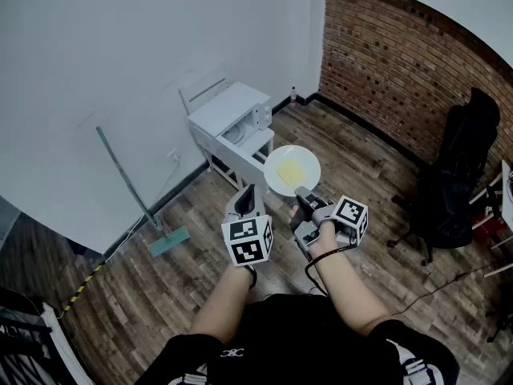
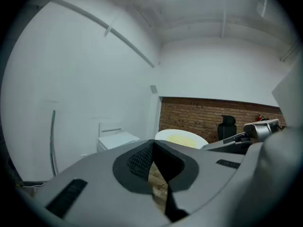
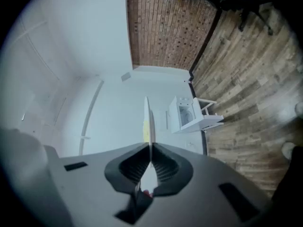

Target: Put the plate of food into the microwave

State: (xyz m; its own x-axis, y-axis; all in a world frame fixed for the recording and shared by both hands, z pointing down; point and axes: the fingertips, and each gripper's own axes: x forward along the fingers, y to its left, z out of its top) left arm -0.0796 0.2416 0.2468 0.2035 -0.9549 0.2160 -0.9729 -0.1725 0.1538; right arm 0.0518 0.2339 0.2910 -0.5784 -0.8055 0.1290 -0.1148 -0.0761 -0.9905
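I am looking down on a floor (image 1: 377, 175) of wood-look planks that fills most of the head view. Two walls meet at the far corner: one plain white wall (image 1: 120, 54) on the left and one brick wall (image 1: 401, 62) on the right.

One black office chair (image 1: 457, 175) stands at the right, near the brick. One long-handled mop (image 1: 140, 199) leans on the white wall with its teal head on the floor.

One white microwave (image 1: 232, 115) sits against the white wall on a white frame with legs. Its cavity faces me and is open, with the round turntable showing inside.

I count two grippers, each with its marker cube. The left gripper (image 1: 247, 192) is held level beside the right one. Its jaws meet at the tips with nothing between them, and only floor shows through the slot behind them.

The right gripper (image 1: 304, 197) is clamped on the near rim of the one white plate (image 1: 311, 163). In the right gripper view the rim runs edge-on straight out from the closed pads.

The plate is held in the air above the floor, just in front of the microwave and not yet inside it. On it lies one pale yellow piece of food (image 1: 290, 171).
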